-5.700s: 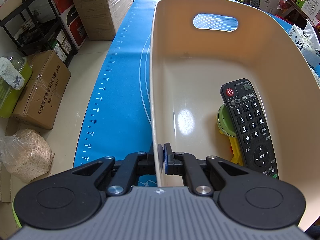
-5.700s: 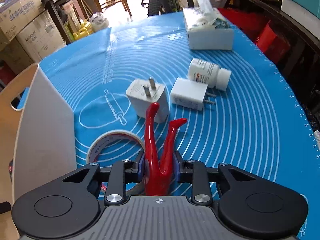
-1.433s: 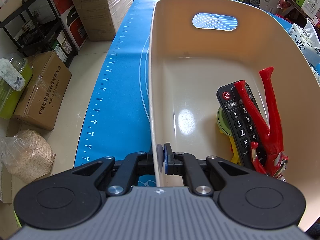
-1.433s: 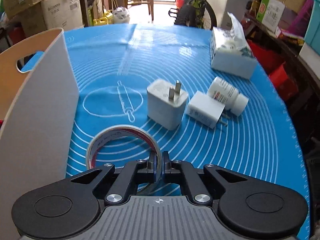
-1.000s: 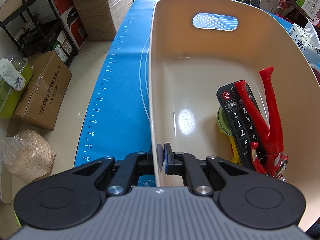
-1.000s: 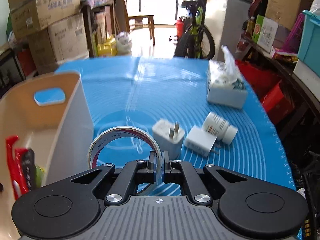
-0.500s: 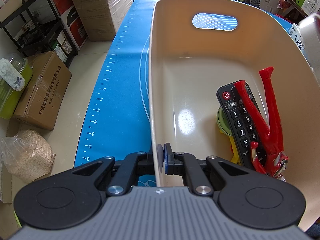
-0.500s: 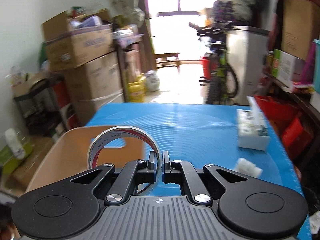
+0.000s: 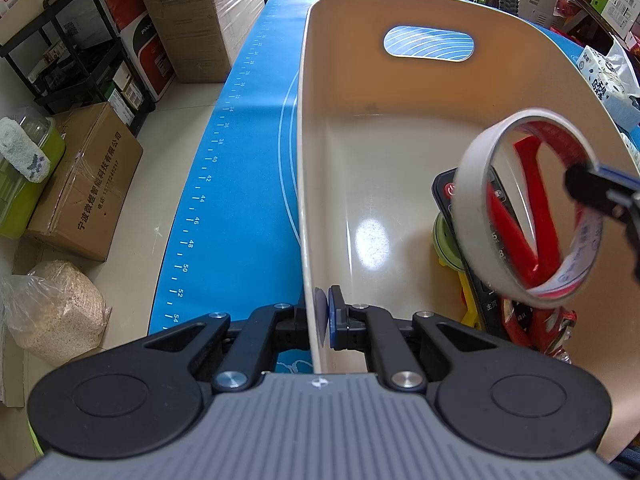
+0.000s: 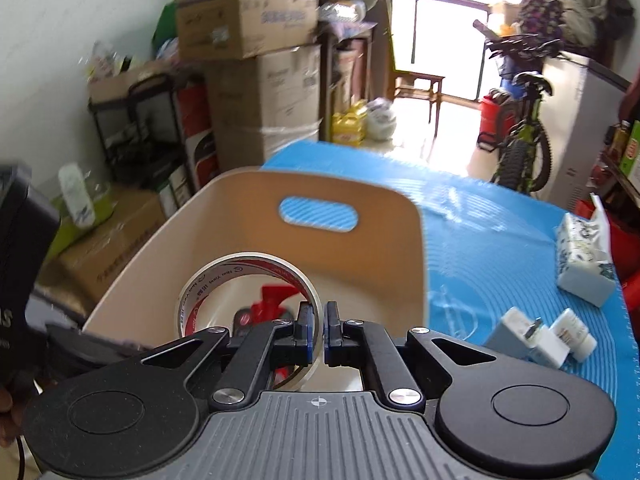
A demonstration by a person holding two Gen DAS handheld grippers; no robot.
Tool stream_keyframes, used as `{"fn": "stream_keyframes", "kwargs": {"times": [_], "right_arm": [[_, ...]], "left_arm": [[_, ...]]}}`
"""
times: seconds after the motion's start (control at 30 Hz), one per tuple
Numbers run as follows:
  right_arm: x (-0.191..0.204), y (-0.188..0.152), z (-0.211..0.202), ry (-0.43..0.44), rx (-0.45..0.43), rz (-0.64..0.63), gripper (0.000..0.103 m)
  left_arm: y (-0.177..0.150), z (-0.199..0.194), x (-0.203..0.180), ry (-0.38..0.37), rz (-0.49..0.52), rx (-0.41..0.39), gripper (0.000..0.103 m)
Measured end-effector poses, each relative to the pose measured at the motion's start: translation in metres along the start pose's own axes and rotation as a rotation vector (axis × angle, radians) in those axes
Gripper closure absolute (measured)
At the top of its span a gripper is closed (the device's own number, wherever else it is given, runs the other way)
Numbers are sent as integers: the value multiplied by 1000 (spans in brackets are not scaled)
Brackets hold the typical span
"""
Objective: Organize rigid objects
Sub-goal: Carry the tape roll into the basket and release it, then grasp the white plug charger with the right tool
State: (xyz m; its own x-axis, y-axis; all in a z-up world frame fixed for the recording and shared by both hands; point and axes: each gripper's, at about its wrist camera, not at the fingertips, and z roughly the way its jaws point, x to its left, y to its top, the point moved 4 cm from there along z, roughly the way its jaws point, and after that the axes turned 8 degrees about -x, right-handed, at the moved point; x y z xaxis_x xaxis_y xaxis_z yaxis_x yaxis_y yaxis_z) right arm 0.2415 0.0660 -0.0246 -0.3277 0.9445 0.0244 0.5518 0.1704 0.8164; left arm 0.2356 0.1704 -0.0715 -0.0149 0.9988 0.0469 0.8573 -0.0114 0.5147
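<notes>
Left hand-held gripper (image 9: 323, 317) clamped on bin (image 9: 400, 128) near-wall rim. Right hand-held gripper (image 10: 318, 334) pinches tape roll (image 10: 248, 300) wall, above bin interior, over remote (image 9: 444, 188) and red toy (image 9: 536, 220).

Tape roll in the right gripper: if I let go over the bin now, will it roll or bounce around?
The tape roll is a thin, hollow ring, so probably light and fairly stiff. The right gripper pinches only its wall, so it may swing on release. It hangs over the remote and red toy in the bin; landing on that uneven pile, it could tip or roll toward the bare floor.
</notes>
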Motion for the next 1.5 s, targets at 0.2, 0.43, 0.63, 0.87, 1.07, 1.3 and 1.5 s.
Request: {"fn": "stream_keyframes", "kwargs": {"times": [0.2,0.43,0.63,0.87,1.07,1.3,1.5], "right_arm": [[10,-1,4,42,30,-15,86],[10,-8,7,69,69,-14,82],[-1,-4,3,81,64,33,55],[-23,2,-11,90,31,118,45],[-26,4,-11,113,38,129,45],[-38,15,-25,110,-7,150,43],[-78,20,-32,6,-53,197,40]], "left_arm": [[0,0,-1,1,3,0,93],[1,0,0,1,4,0,93],[1,0,0,0,2,-1,93],[1,0,1,0,3,-1,93],[0,0,1,2,5,0,93],[0,-1,2,1,5,-1,93],[-1,-1,1,1,4,-1,92]]}}
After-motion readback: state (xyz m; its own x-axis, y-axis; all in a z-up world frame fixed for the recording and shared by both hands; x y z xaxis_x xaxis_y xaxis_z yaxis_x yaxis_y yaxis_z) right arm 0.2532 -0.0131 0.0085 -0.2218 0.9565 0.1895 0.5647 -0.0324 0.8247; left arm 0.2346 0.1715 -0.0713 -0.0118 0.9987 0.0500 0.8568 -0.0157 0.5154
